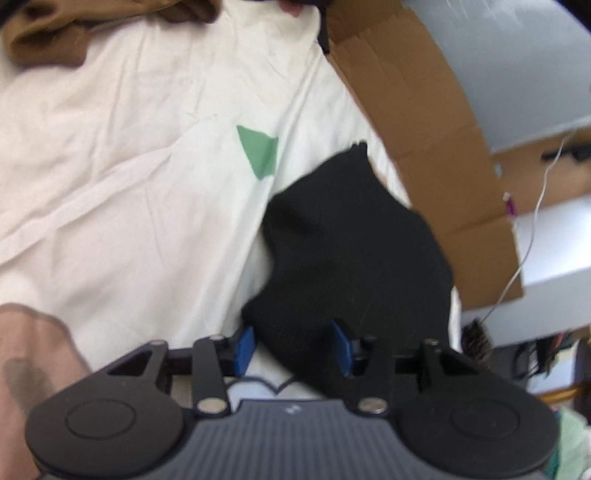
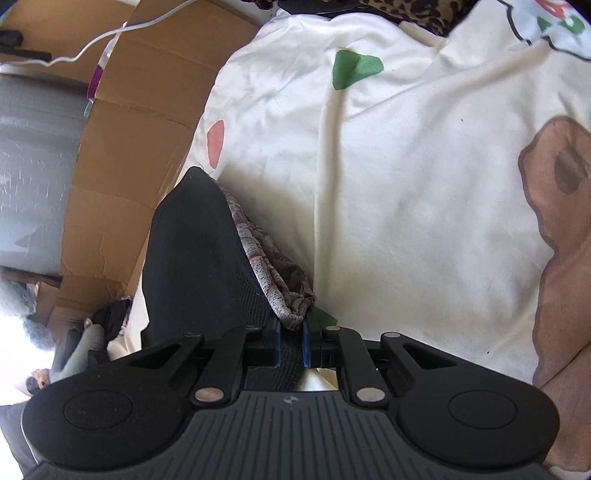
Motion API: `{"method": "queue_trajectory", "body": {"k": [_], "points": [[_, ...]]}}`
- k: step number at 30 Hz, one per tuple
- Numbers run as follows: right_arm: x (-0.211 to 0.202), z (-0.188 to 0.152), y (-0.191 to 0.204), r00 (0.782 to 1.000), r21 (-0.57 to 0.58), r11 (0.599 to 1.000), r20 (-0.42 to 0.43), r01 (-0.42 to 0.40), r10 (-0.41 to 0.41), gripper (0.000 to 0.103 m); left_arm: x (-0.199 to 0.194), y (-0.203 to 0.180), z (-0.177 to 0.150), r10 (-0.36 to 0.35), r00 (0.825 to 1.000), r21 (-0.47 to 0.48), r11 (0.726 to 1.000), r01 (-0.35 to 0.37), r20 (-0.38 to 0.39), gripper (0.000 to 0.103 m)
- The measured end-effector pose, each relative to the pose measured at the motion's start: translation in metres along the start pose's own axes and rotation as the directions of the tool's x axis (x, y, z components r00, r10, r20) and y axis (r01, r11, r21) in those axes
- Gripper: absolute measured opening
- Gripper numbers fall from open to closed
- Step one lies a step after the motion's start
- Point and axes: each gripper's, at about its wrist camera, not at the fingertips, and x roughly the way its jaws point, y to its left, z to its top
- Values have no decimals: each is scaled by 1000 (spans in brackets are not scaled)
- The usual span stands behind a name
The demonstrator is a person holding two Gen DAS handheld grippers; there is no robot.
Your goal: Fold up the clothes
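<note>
A black garment lies bunched on a white printed sheet near its right edge. My left gripper straddles the garment's near end; its blue pads stand apart, and I cannot see them pinching the cloth. In the right wrist view the same black garment rises to a peak beside a grey and maroon patterned cloth. My right gripper is shut, with the black fabric and the end of the patterned cloth squeezed between its narrow blue pads.
Flattened cardboard borders the sheet beside the black garment. A brown garment lies at the far corner, and leopard-print cloth at the sheet's far edge. A white cable hangs beyond the cardboard. The sheet is creased.
</note>
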Motion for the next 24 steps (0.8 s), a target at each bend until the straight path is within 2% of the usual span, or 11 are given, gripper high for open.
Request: {"method": "queue_trajectory", "body": {"k": [2, 4, 5, 6, 10, 13, 15, 16, 18, 23, 24], "points": [[0, -1, -4, 1000, 22, 1000, 3, -13, 13, 14, 2, 7, -1, -19, 1000, -40, 999, 20, 12, 32], [1, -5, -9, 999, 58, 998, 6, -36, 36, 26, 2, 11, -4, -41, 999, -49, 998, 41, 10, 32], [2, -7, -12, 999, 78, 996, 5, -50, 50, 40, 2, 12, -6, -51, 999, -49, 997, 51, 6, 32], [4, -10, -14, 998, 93, 994, -3, -58, 58, 47, 2, 14, -8, -61, 998, -48, 997, 61, 1, 32], [19, -22, -21, 997, 118, 991, -38, -58, 63, 48, 3, 22, -17, -89, 996, -54, 995, 88, -2, 32], [23, -20, -23, 998, 135, 989, -15, -64, 67, 45, 6, 25, -19, -98, 995, -64, 993, 98, 7, 31], [22, -16, -22, 998, 146, 987, 2, -64, 64, 25, 8, 26, -20, -93, 996, -75, 993, 94, 11, 27], [21, -15, -20, 998, 144, 988, 7, -62, 62, 22, 7, 26, -22, -90, 996, -78, 993, 91, 12, 22], [19, -14, -16, 998, 139, 989, 19, -58, 56, 13, 6, 28, -25, -83, 996, -83, 993, 84, 15, 19], [15, -20, -13, 998, 148, 987, 30, -60, 56, 9, 5, 30, -36, -75, 997, -81, 994, 76, 20, 3], [14, -21, -13, 998, 150, 987, 26, -61, 58, 8, 5, 30, -38, -69, 997, -78, 994, 70, 24, 3]]}}
